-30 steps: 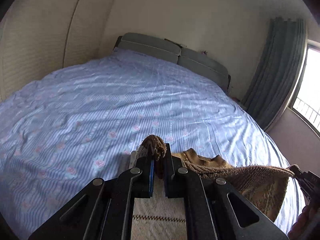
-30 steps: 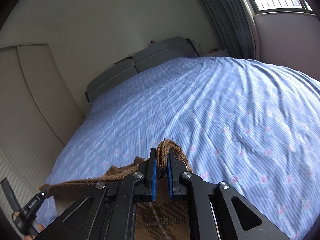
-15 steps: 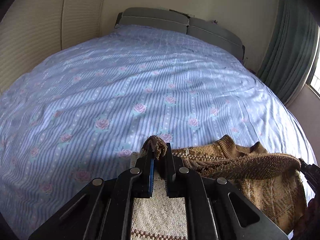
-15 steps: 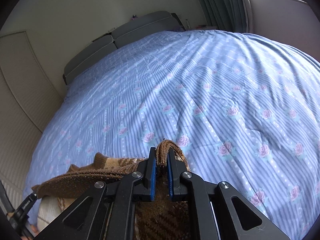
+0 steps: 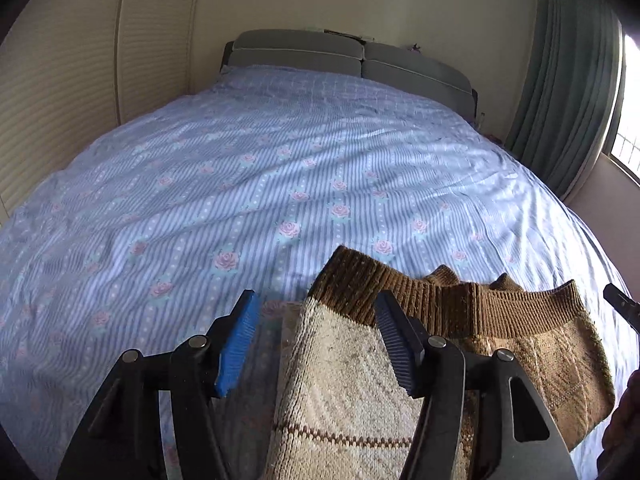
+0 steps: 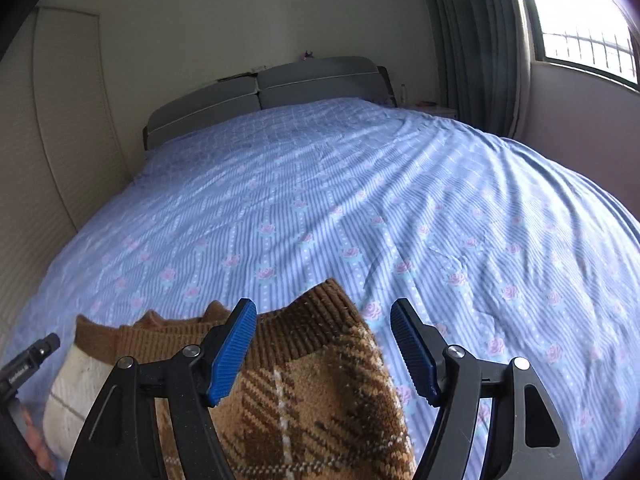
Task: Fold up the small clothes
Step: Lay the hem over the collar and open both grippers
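Observation:
A small knitted sweater lies flat on the near edge of the bed. Its cream panel with a brown ribbed hem [image 5: 352, 368] lies under my left gripper [image 5: 316, 340], which is open above it with blue pads spread. Its brown plaid side [image 6: 320, 392] lies under my right gripper [image 6: 324, 344], also open. The brown ribbed band [image 5: 520, 312] runs across the sweater's far edge. The right gripper's tip [image 5: 622, 306] shows at the right edge of the left wrist view; the left gripper's tip [image 6: 30, 364] shows at the left edge of the right wrist view.
The bed [image 5: 280, 168] has a blue striped cover with pink roses and stretches far ahead. A grey headboard [image 5: 344, 60] stands at the back. A cream wardrobe [image 5: 60, 80] lines the left wall. Green curtains [image 5: 572, 80] and a window [image 6: 580, 20] are on the right.
Both grippers held the sweater's hem pinched and lifted; they lowered it onto the bed and opened, so the sweater now lies released and flat.

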The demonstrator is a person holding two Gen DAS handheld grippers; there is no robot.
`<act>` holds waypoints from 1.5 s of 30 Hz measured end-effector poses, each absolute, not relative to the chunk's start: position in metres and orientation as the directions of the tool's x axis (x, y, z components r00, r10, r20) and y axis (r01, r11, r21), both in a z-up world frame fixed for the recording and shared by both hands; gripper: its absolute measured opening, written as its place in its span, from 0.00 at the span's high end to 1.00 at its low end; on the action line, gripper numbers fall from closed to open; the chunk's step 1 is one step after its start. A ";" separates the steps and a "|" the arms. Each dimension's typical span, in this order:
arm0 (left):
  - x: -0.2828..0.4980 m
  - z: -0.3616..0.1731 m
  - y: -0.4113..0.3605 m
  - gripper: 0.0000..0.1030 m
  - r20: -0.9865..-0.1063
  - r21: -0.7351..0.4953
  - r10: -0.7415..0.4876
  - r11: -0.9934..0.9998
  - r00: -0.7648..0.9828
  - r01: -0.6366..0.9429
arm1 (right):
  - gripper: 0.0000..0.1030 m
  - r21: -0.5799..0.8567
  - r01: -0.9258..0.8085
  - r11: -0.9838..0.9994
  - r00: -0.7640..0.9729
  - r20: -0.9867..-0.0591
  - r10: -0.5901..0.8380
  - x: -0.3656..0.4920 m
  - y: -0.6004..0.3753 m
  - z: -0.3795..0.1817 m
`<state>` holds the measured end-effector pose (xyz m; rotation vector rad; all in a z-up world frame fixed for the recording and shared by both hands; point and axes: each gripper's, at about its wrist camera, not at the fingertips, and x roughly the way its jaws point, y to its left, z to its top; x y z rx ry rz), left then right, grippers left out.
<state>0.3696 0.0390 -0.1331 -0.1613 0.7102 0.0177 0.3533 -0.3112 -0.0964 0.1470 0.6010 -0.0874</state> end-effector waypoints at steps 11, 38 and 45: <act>0.380 -0.182 0.052 0.37 -0.761 -0.112 -0.009 0.987 0.648 -0.118 | 0.32 0.015 0.044 0.999 0.662 -0.749 -0.018 0.362 -0.297 -0.160; 0.336 -0.181 -0.010 0.37 -0.701 -0.090 -0.112 0.994 0.705 0.068 | 0.25 0.116 0.002 0.993 0.659 -0.747 0.086 0.302 -0.298 -0.170; 0.332 -0.179 -0.014 0.37 -0.702 -0.049 -0.080 0.997 0.708 0.064 | 0.22 0.118 0.023 0.993 0.652 -0.755 0.075 0.304 -0.299 -0.167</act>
